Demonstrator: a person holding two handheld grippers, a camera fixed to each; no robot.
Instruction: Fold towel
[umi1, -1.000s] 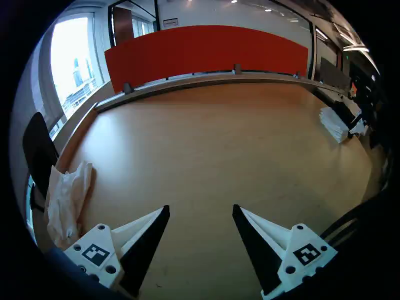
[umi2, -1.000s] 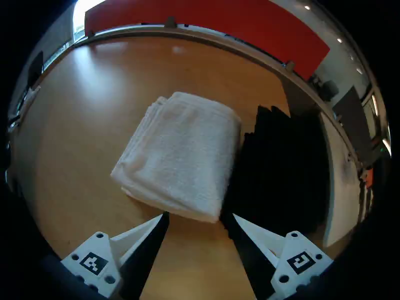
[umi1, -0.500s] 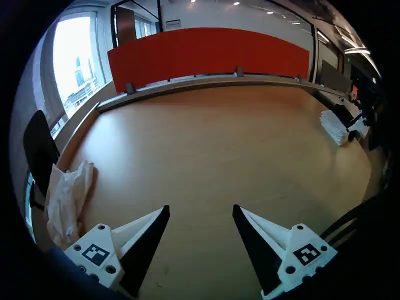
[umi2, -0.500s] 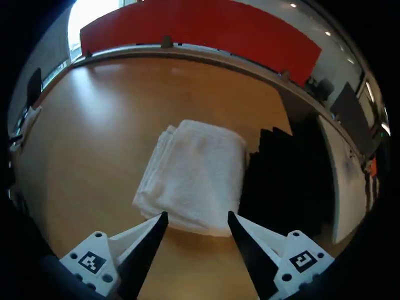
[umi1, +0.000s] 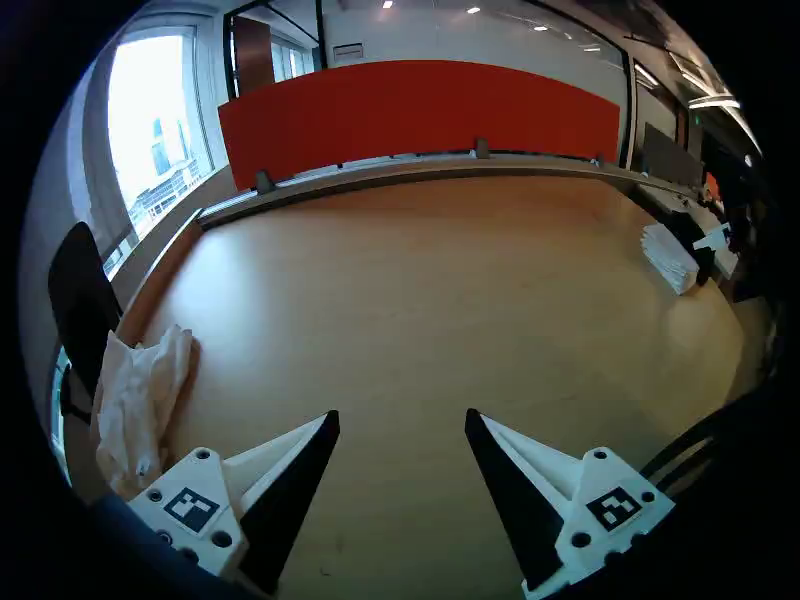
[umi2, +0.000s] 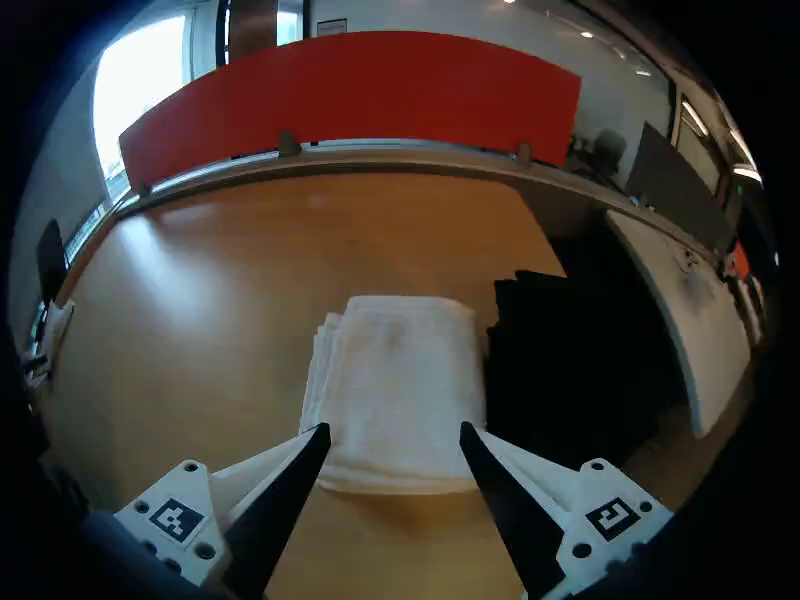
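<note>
Right gripper view: the spread right hand-held gripper (umi2: 392, 445) hovers over the near edge of the folded white terry towel (umi2: 400, 385); soft, light, limp, probably best pinched at a layered corner.

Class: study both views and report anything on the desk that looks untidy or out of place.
A crumpled white cloth slumps at the edge of the wooden desk, unfolded; the folded white towel lies neat.

The white towel (umi2: 400, 390) lies folded, seemingly several layers thick, on the table (umi2: 200, 300).
</note>
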